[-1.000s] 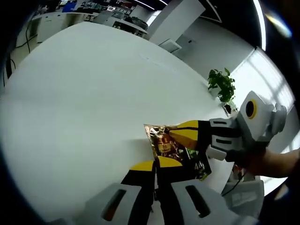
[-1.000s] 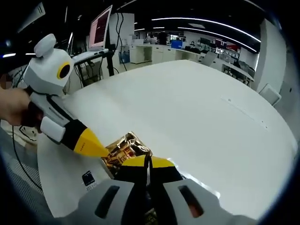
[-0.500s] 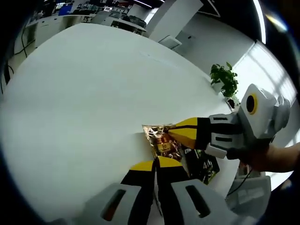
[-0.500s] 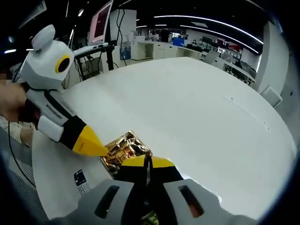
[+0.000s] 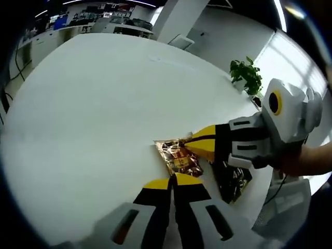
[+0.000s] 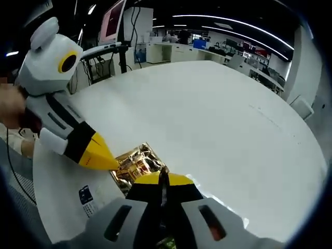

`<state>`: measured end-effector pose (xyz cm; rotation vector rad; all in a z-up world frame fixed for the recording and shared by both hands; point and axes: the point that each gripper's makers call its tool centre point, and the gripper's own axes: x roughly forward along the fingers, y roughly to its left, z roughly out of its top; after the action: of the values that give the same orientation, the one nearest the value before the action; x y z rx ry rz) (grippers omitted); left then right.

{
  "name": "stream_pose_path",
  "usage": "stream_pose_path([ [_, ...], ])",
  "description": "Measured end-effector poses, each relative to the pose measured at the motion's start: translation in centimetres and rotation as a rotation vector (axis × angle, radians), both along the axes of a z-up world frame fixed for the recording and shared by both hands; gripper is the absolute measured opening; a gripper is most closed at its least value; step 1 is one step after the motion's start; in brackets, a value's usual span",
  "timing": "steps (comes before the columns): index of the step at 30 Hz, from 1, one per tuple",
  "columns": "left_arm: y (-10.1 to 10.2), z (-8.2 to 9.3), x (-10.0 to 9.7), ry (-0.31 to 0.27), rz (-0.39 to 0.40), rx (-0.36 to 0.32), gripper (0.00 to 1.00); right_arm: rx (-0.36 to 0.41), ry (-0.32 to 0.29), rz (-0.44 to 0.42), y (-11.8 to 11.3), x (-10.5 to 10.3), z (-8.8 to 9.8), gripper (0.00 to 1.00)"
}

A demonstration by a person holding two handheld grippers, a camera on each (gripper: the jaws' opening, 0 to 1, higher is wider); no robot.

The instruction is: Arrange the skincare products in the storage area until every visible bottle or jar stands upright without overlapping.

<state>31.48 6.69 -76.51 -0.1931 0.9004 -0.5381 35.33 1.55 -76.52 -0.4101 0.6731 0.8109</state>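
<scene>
Near the worktop (image 5: 93,104) edge lies a shiny gold foil sachet (image 5: 179,158), flat on the white surface. Left gripper (image 5: 173,182) and right gripper (image 6: 162,179) both pinch it, jaws closed on opposite ends. Step in hand, probably: a two-handed lift (no bottles or jars visible). Next: raise it together, evenly. Since a second ago the sachet looks flatter and more stretched.

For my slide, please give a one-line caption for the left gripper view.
Two yellow-tipped claws, left and right, pinch a shiny gold packet on a white table.
</scene>
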Motion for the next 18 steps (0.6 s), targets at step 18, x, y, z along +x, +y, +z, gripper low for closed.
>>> stream_pose_path([
  [18, -2.1, 1.8, 1.9, -0.322, -0.457, 0.375, 0.18, -0.014, -0.015, 0.043, 0.3, -0.1, -0.1, 0.03],
])
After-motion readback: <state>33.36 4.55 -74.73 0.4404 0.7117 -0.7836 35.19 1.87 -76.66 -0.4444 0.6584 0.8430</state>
